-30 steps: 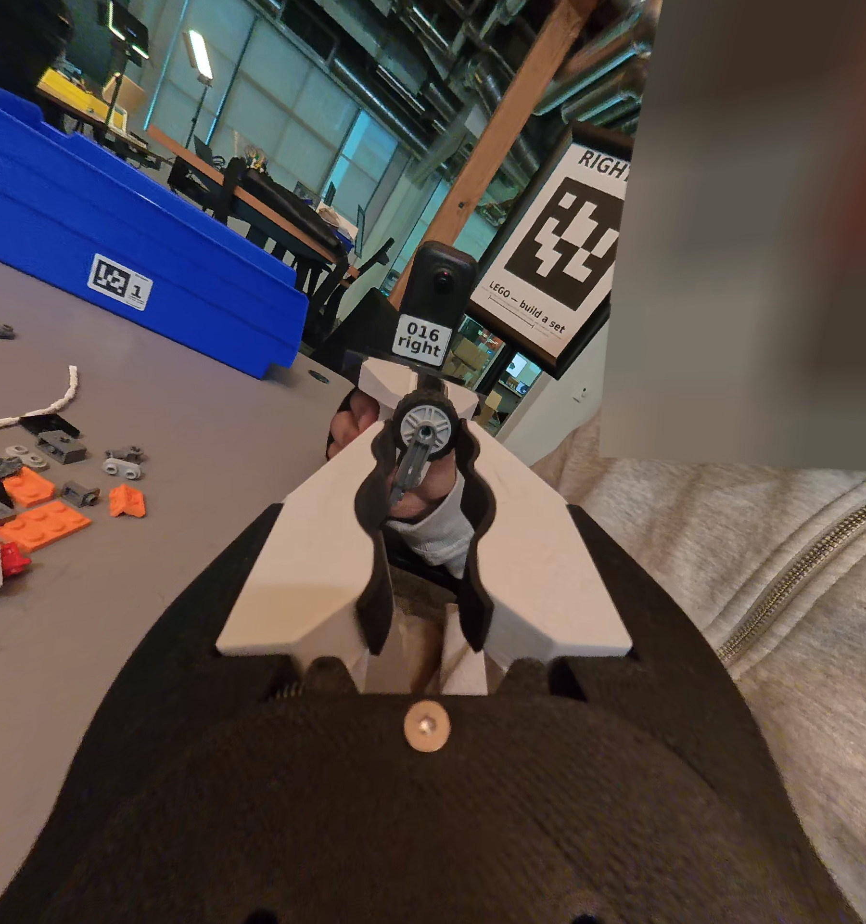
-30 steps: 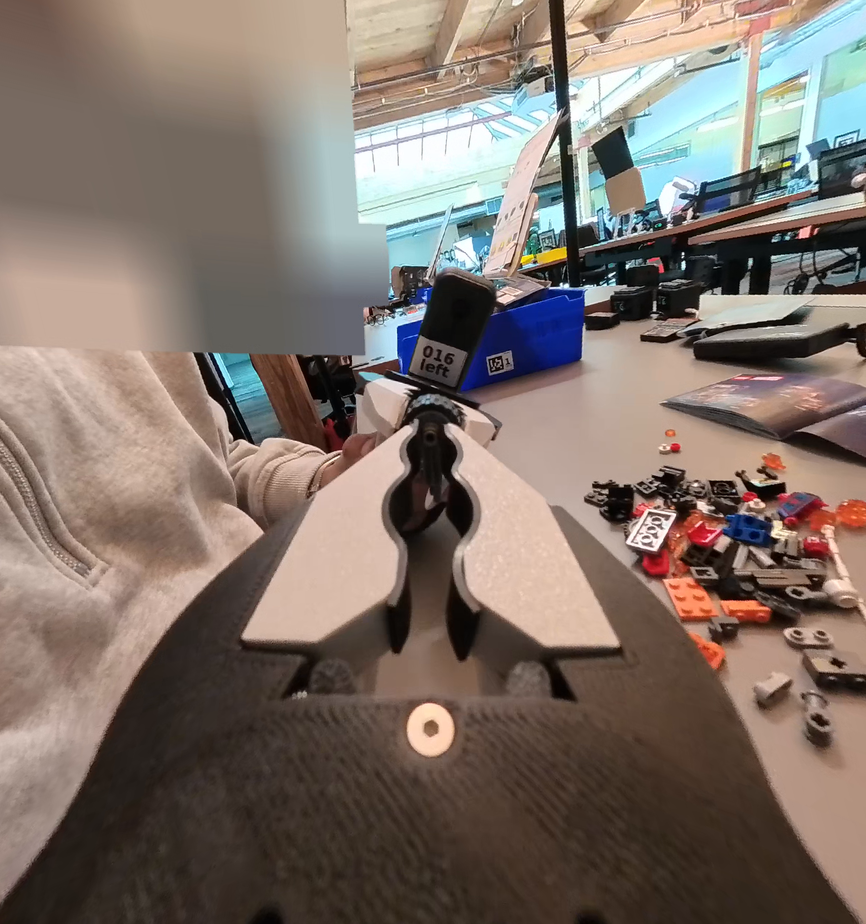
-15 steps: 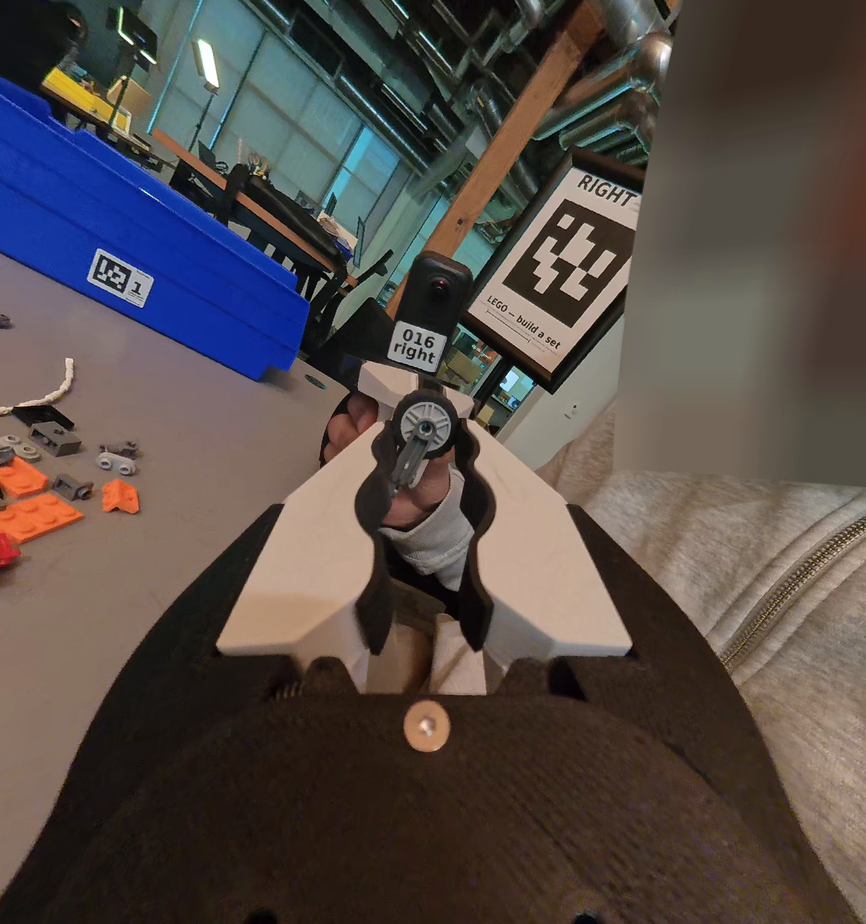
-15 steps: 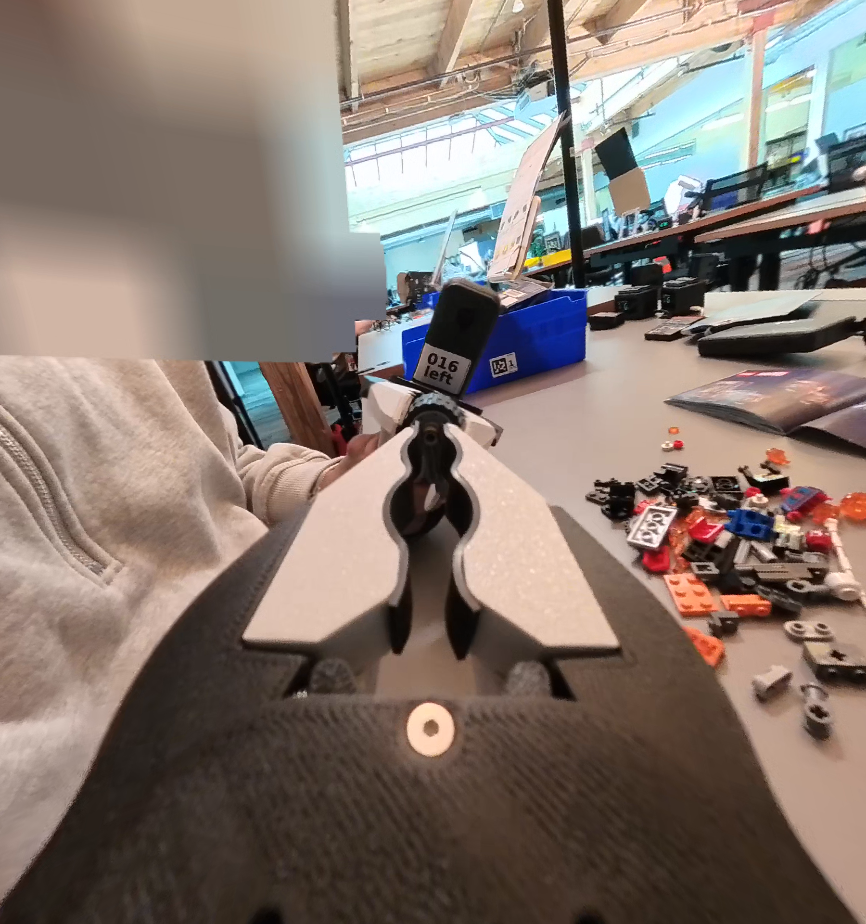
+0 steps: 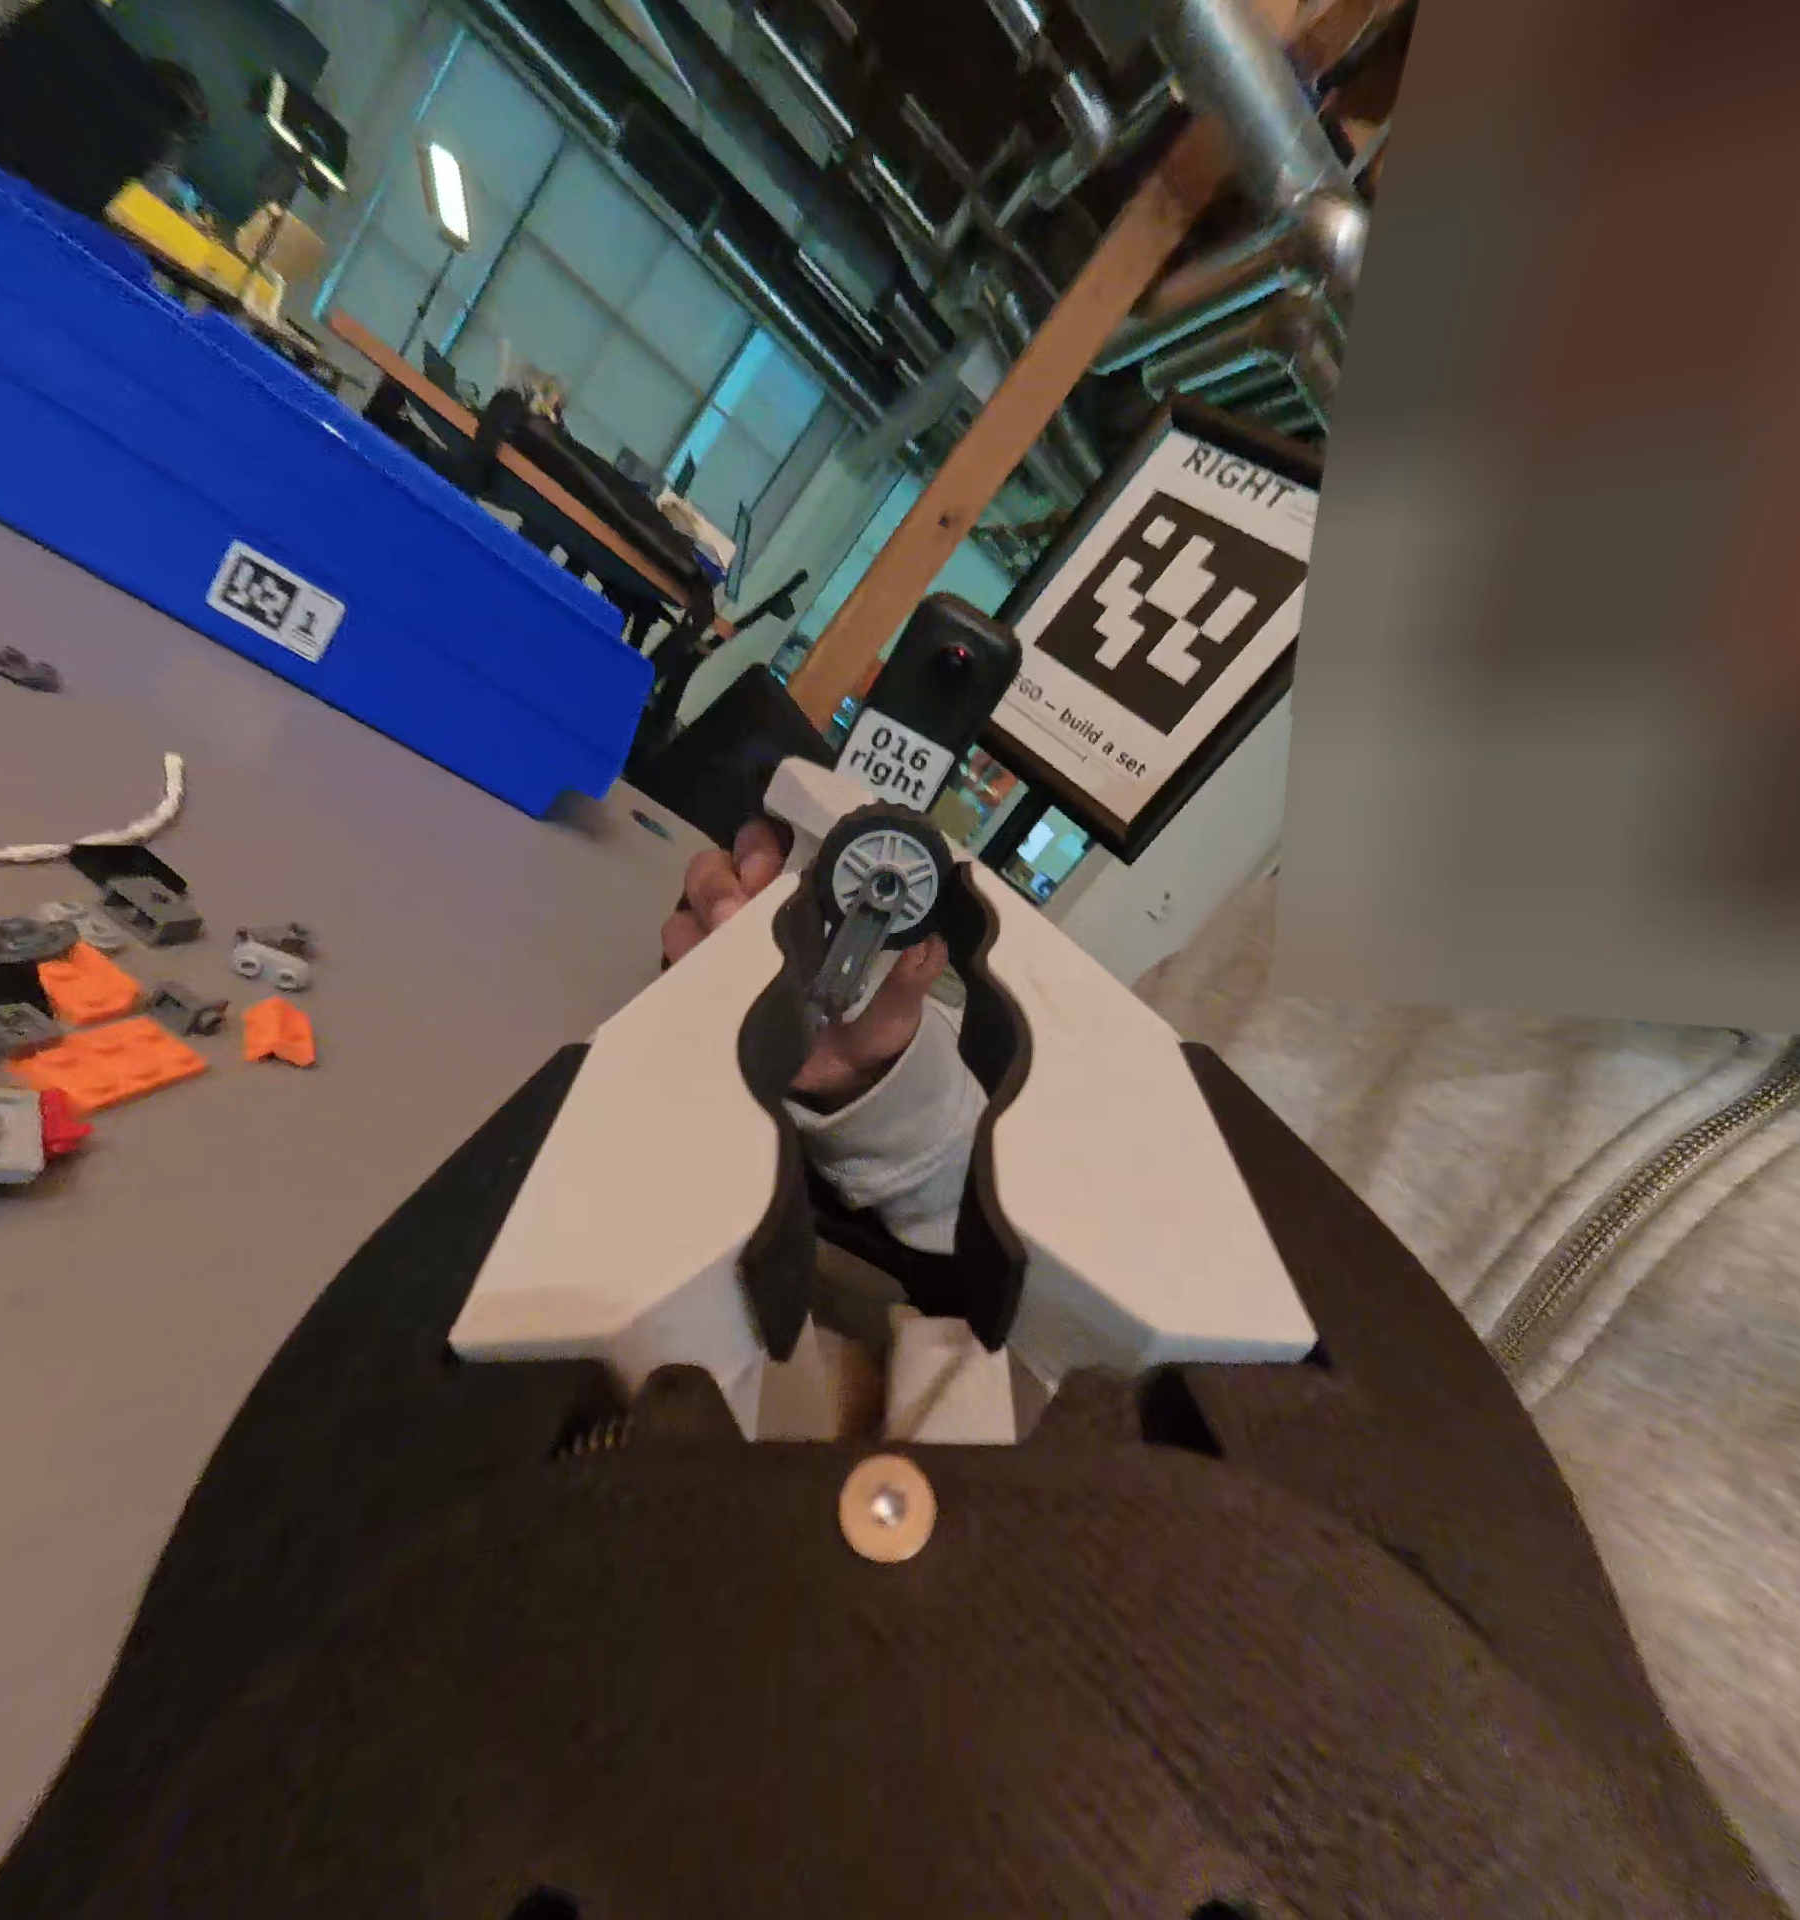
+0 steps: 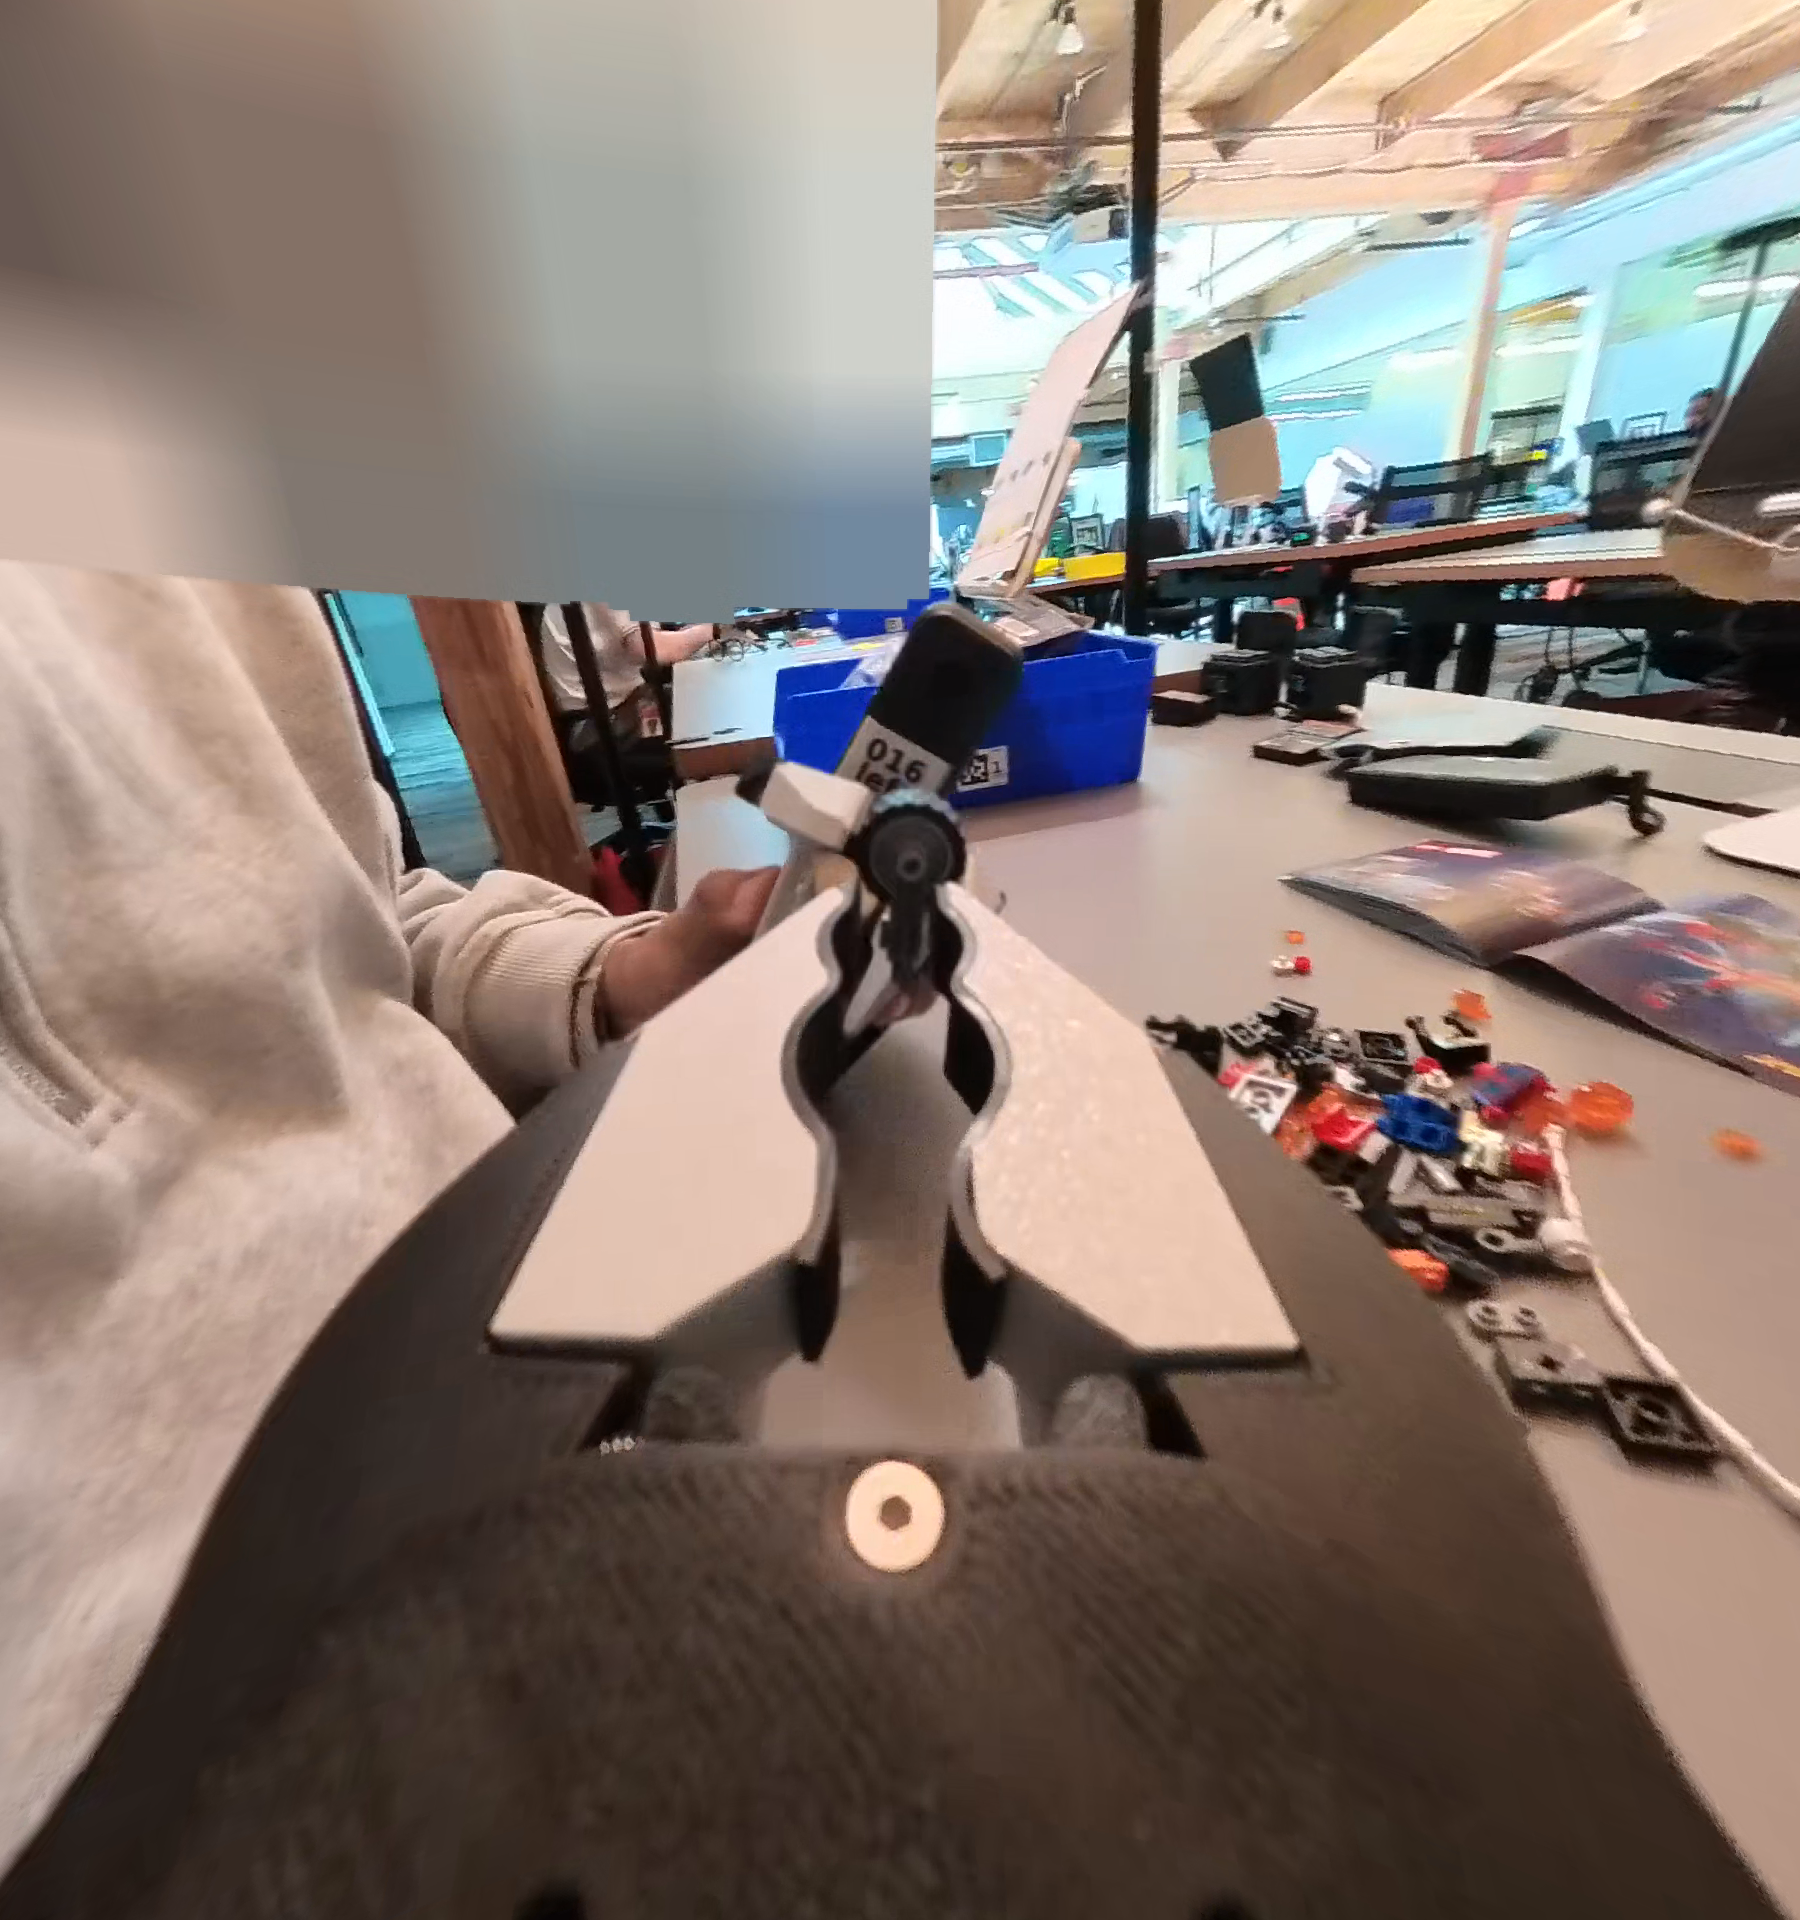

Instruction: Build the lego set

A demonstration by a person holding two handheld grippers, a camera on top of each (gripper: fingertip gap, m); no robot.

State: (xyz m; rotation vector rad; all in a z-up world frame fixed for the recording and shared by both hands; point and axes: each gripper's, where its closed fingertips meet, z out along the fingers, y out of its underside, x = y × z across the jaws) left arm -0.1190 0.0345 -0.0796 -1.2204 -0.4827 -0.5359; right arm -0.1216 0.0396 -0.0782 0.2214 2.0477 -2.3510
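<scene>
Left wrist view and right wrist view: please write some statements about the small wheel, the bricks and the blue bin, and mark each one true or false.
1. A small wheel with a grey hub sits at the tips of the left gripper. True.
2. The wheel lies flat on the grey table. False: it is held up in the air between the two grippers.
3. The right gripper faces the left one, tip to tip. True.
4. The blue bin is stacked on the loose bricks. False: it stands apart, farther back on the table.
5. An open booklet lies beyond the bricks. True.
</scene>
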